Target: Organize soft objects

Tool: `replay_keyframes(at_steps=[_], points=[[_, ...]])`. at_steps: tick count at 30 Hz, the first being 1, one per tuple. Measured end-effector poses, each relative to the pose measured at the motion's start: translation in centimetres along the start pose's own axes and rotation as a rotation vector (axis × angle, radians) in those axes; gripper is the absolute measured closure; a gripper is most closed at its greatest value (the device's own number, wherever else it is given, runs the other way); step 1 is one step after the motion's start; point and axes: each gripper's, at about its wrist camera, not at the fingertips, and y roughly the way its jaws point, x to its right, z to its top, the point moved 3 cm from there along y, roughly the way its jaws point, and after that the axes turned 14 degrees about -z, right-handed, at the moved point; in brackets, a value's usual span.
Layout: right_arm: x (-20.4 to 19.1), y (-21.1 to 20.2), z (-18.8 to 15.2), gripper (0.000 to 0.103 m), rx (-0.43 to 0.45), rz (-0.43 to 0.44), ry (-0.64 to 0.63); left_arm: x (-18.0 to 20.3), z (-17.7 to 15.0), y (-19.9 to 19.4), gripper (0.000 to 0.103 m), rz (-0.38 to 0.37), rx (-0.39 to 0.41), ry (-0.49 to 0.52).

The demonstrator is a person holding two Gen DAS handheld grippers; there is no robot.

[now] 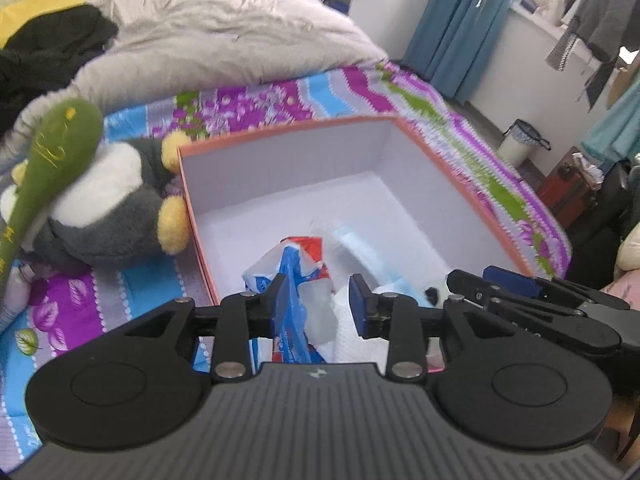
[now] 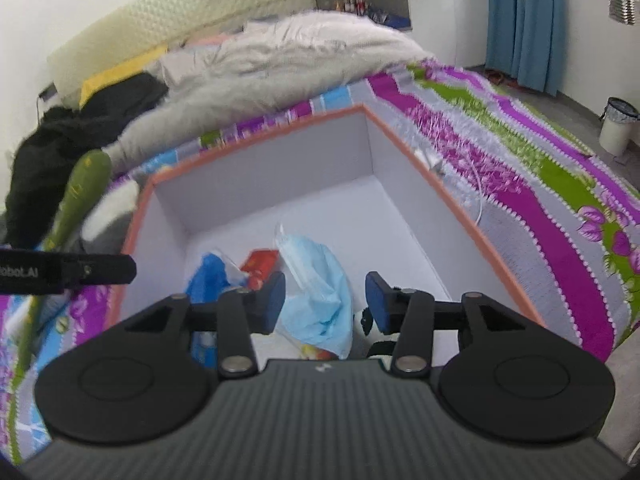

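An orange-rimmed box (image 1: pixel 280 168) with white walls sits on the patterned bedspread. Inside lie a blue, white and red plastic packet (image 1: pixel 296 264), a light blue face mask (image 2: pixel 316 280), white tissue (image 1: pixel 352 332) and a small black-and-white plush (image 2: pixel 366 320). My left gripper (image 1: pixel 320 304) hangs open over the packet, which rises between its jaws beside the left pad. My right gripper (image 2: pixel 326 304) is open above the mask, pads clear of it. A grey and white penguin plush (image 1: pixel 120 208) and a green plush club (image 1: pixel 52 152) lie left of the box.
A crumpled grey duvet (image 1: pixel 224 40) and black clothes (image 1: pixel 52 52) fill the far side of the bed. A white cable (image 2: pixel 476 188) lies on the bedspread right of the box (image 2: pixel 260 184). A white bin (image 1: pixel 520 144) and teal curtains (image 1: pixel 456 28) stand beyond the bed.
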Motion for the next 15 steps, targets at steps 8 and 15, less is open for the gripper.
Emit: replay_keyframes(at_steps=[8,15], points=[[0.1,-7.8,1.3,0.056,0.117,0.024,0.026,3.5,-0.6,-6.7,0.065,-0.022,0.076,0.066],[0.4,-14.7,1.3,0.056,0.206,0.034,0.046,7.0,-2.0,-12.7,0.065,-0.049,0.144,0.132]])
